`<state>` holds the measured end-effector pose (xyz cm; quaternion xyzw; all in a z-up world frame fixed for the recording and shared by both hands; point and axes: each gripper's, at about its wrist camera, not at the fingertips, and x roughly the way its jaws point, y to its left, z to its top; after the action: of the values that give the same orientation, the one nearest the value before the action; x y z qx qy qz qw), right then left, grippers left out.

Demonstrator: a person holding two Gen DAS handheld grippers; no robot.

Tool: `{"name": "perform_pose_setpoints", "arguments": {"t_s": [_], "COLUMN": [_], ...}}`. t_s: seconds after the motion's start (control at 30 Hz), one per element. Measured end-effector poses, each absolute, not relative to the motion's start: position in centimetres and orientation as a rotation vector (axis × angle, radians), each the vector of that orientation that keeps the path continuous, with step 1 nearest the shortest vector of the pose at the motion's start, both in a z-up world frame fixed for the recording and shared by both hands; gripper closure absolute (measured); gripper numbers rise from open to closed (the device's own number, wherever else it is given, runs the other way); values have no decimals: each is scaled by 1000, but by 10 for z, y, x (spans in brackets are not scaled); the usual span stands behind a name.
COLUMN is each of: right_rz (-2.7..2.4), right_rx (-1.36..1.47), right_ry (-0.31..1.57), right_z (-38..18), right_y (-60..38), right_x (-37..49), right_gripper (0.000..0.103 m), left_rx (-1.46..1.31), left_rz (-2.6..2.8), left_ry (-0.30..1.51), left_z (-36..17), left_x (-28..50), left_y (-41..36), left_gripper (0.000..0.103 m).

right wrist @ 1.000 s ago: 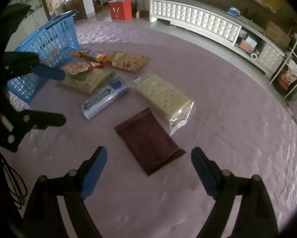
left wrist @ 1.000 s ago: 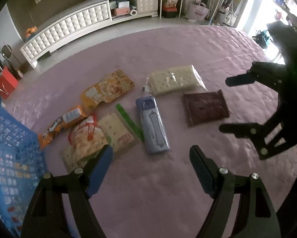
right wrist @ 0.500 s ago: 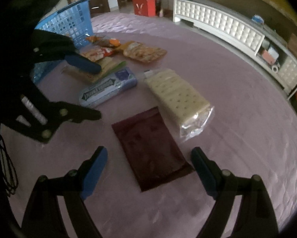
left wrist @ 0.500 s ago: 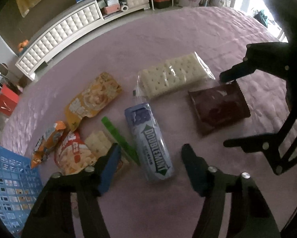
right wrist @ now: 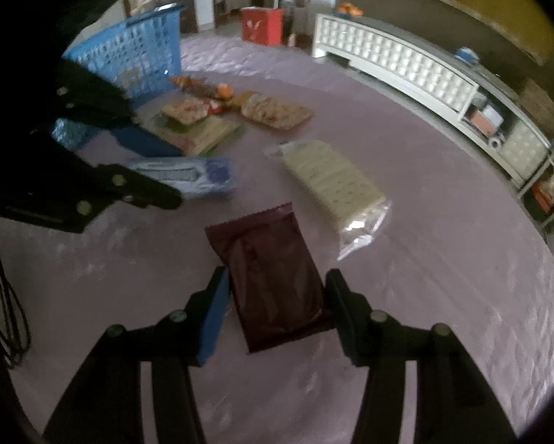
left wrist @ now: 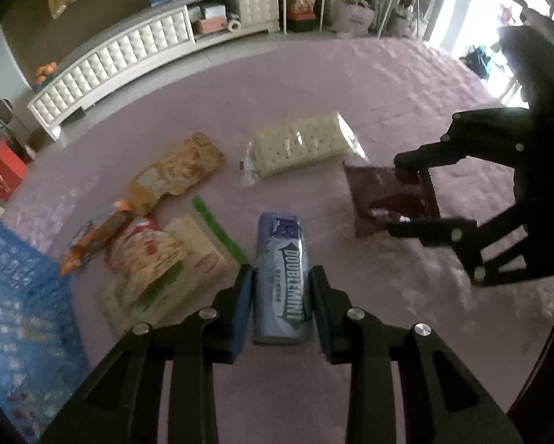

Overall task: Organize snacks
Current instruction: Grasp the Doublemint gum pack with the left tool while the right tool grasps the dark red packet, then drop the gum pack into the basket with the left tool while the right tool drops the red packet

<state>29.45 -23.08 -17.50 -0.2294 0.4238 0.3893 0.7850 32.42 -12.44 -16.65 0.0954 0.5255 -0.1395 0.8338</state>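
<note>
My left gripper [left wrist: 282, 288] straddles a blue Doublemint gum pack [left wrist: 282, 277] lying on the pink quilt; the jaws stand close against its sides. The pack also shows in the right wrist view [right wrist: 188, 177]. My right gripper [right wrist: 277, 296] straddles a dark maroon snack packet [right wrist: 273, 277], jaws near its edges with a small gap on the left. The packet [left wrist: 380, 199] and the right gripper [left wrist: 399, 192] also show in the left wrist view. A blue basket [right wrist: 129, 55] stands at the left.
A clear cracker pack [right wrist: 332, 181], an orange snack bag [left wrist: 177, 174], a small orange packet [left wrist: 95, 233], a red-white bag on a biscuit pack [left wrist: 158, 266] and a green strip [left wrist: 218, 229] lie on the quilt. A white tufted cabinet [right wrist: 406, 63] stands beyond.
Both grippers have dropped and moved forward. The left jaws have narrowed around the gum pack; the right jaws have narrowed around the maroon packet.
</note>
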Motion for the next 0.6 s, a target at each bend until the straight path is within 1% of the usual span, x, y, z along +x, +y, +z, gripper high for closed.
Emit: {"name": "perform_pose_setpoints", "arguments": {"t_s": [0.27,0.6], "right_rz": [780,776], "right_rx": [-523,-579], "right_ry": [818,685], "right_z": [-106,-27], "right_y": [-226,-188], "right_x": [258,204], "right_gripper": [46,46], "left_rx": [185,182], "left_rz": [-281,-233], "left_ry": [985,812], "left_z": [-106,-26], "left_x": [281,220], "left_y": [-111,-67], "left_gripper": [75,75]}}
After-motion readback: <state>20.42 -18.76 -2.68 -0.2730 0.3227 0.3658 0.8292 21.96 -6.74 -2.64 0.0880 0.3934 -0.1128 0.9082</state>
